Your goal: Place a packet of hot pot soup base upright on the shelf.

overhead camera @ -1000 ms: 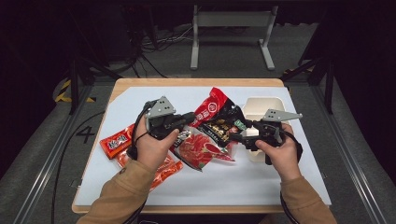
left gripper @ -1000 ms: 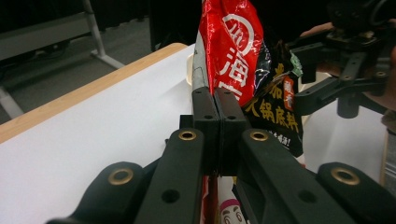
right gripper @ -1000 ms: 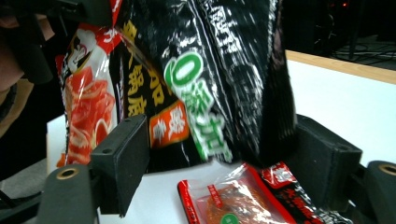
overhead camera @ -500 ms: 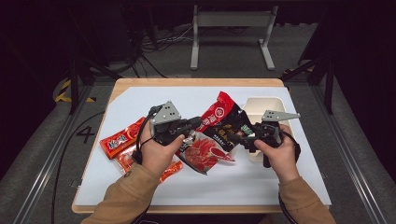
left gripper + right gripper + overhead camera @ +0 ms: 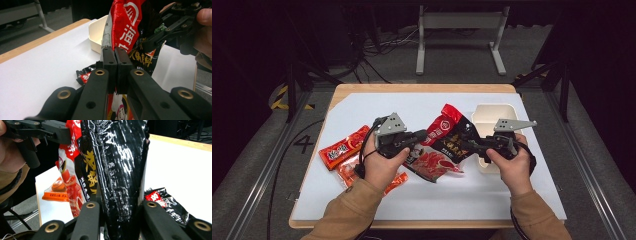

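- The left gripper [image 5: 424, 135] was seen clamped tight on the edge of a red-and-black snack bag [image 5: 447, 137], its pads pressed together on the foil in the left gripper view [image 5: 117, 66].
- The right gripper [image 5: 466, 145] had its jaws just drawn inward around the bag's opposite side; in the right gripper view the bag's black glossy back [image 5: 120, 170] was wedged between the two jaws, apparently gripped.
- The bag was held up between both grippers above the middle of the white mat [image 5: 362, 110], just beside a cream tray [image 5: 492, 112].
- An orange-red packet [image 5: 343, 148] and another red packet [image 5: 394, 180] were shown lying on the mat near the left hand [image 5: 382, 167] in the high view.
- A small black-and-red packet [image 5: 167, 206] lying on the mat under the bag was picked out by the right gripper view.
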### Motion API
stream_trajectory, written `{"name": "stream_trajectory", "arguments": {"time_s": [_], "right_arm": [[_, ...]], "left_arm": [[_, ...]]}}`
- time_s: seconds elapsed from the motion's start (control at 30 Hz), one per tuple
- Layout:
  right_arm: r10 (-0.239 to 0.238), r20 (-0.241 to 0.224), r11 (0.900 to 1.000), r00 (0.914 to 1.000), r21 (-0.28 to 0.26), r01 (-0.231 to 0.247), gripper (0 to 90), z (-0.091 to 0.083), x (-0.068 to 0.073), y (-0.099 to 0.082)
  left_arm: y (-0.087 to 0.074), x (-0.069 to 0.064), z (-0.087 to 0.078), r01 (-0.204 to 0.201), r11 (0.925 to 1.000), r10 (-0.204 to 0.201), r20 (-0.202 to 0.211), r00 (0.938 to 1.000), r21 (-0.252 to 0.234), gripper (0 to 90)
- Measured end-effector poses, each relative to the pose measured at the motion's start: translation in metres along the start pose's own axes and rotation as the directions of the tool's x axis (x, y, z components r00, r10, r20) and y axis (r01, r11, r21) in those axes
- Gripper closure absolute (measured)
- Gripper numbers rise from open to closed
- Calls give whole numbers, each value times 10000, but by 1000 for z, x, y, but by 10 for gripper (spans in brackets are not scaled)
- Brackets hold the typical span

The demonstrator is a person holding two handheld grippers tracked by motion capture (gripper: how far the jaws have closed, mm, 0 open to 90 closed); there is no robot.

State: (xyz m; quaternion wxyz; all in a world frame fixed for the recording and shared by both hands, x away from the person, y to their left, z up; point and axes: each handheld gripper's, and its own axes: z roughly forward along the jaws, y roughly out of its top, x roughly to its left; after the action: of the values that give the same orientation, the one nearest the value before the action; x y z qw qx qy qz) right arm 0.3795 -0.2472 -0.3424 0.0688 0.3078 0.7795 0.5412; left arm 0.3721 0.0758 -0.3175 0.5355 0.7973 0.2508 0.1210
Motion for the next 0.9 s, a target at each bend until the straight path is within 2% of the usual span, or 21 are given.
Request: {"name": "stream_trajectory", "arguments": {"time_s": [0.03, 0.37, 0.57, 0.63, 0.7, 0.73, 0.77, 0.9], "right_arm": [[-11, 52, 10000, 10000, -26, 11, 777, -1, 0, 0], [-385, 272, 9990, 9989, -216, 391, 795, -5, 6, 6], [-629, 285, 9977, 9976, -227, 635, 801, -9, 9, 15], [-774, 332, 9969, 9964, -129, 779, 802, -10, 11, 19], [-878, 353, 9961, 9955, -61, 881, 804, -10, 11, 23], [-878, 353, 9961, 9955, -61, 881, 804, -10, 11, 23], [-953, 438, 9954, 9945, 32, 952, 805, -10, 11, 26], [-1075, 659, 9942, 9920, 158, 1067, 806, -13, 10, 31]], "left_arm": [[0, 1, 0, -101, 9999, 101, -35, 9999, 5, 890], [-5, 2, -1, 12, 10000, -12, 37, 10000, 12, 887], [-7, 5, -3, -22, 10000, 24, 169, 9999, -78, 873], [-9, 7, -4, 144, 9998, -141, 228, 9996, -155, 879], [-12, 12, -7, 486, 9984, -474, 422, 9980, -275, 887], [-12, 12, -7, 486, 9984, -474, 422, 9980, -275, 896], [-13, 17, -11, 576, 9979, -563, 417, 9975, -305, 891], [-16, 24, -20, 885, 9952, -874, 271, 9958, -427, 812]]}}
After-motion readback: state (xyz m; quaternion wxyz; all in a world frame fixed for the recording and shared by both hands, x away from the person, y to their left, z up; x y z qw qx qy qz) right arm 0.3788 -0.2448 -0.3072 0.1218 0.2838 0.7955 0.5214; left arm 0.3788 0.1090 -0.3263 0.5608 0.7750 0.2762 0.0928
